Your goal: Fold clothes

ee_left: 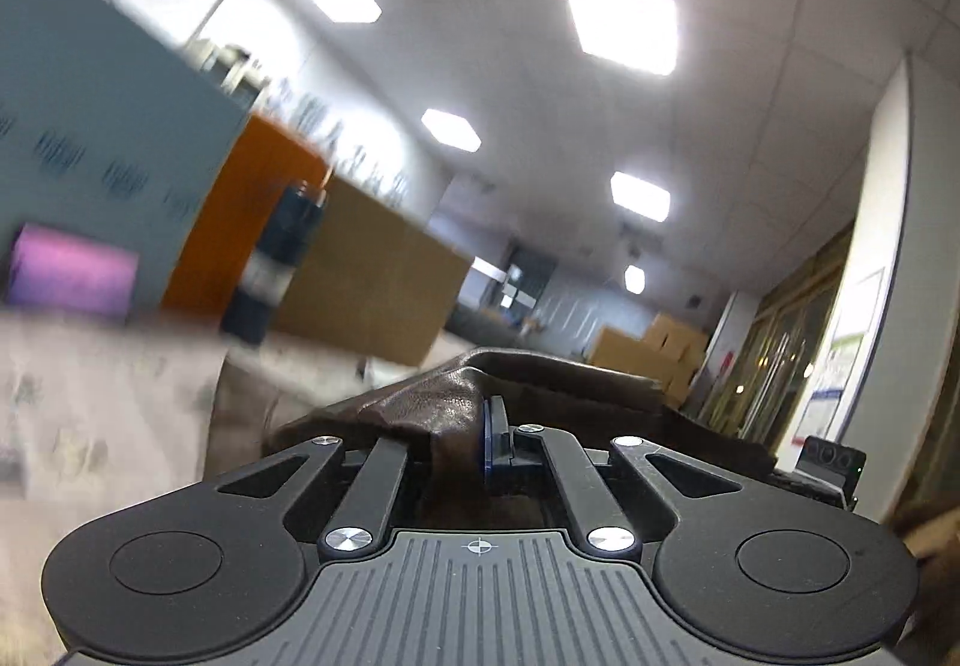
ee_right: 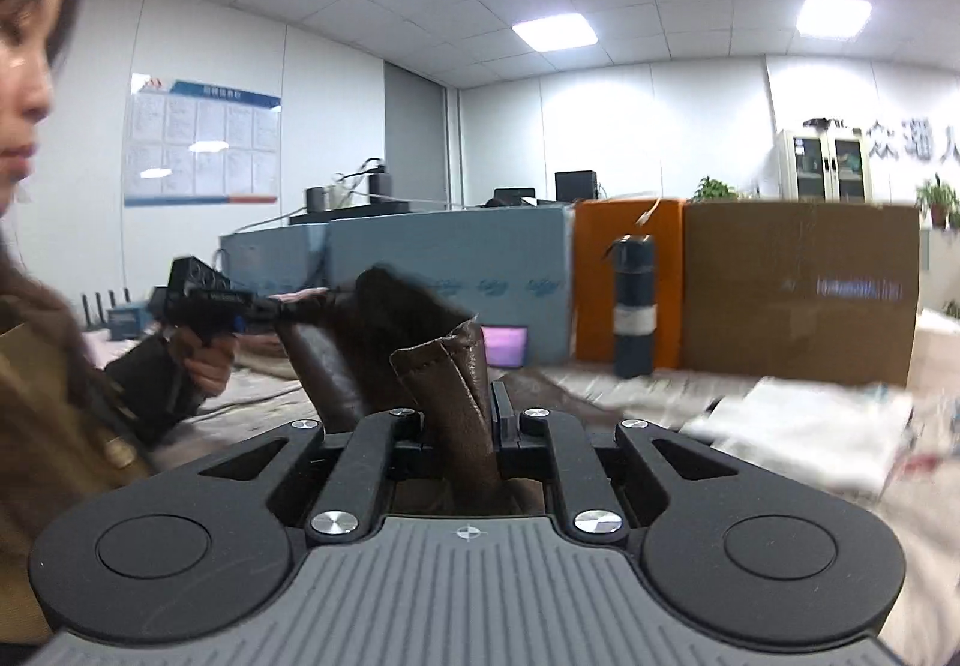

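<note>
A dark brown leather-like garment [ee_left: 456,402] is pinched in my left gripper [ee_left: 459,435], which is shut on a bunched edge of it and tilted up toward the ceiling. My right gripper [ee_right: 465,402] is shut on another folded edge of the same garment [ee_right: 456,366], which stands up between its fingers. In the right wrist view the garment stretches left to my left gripper [ee_right: 264,309], held in the person's hand above the cloth-covered table [ee_right: 600,384].
A dark cylinder bottle [ee_right: 635,306] stands on the table before an orange box [ee_right: 624,270], a cardboard box [ee_right: 798,288] and a blue-grey box [ee_right: 444,276]. White folded cloth [ee_right: 804,426] lies at the right. The person [ee_right: 36,186] is at the left.
</note>
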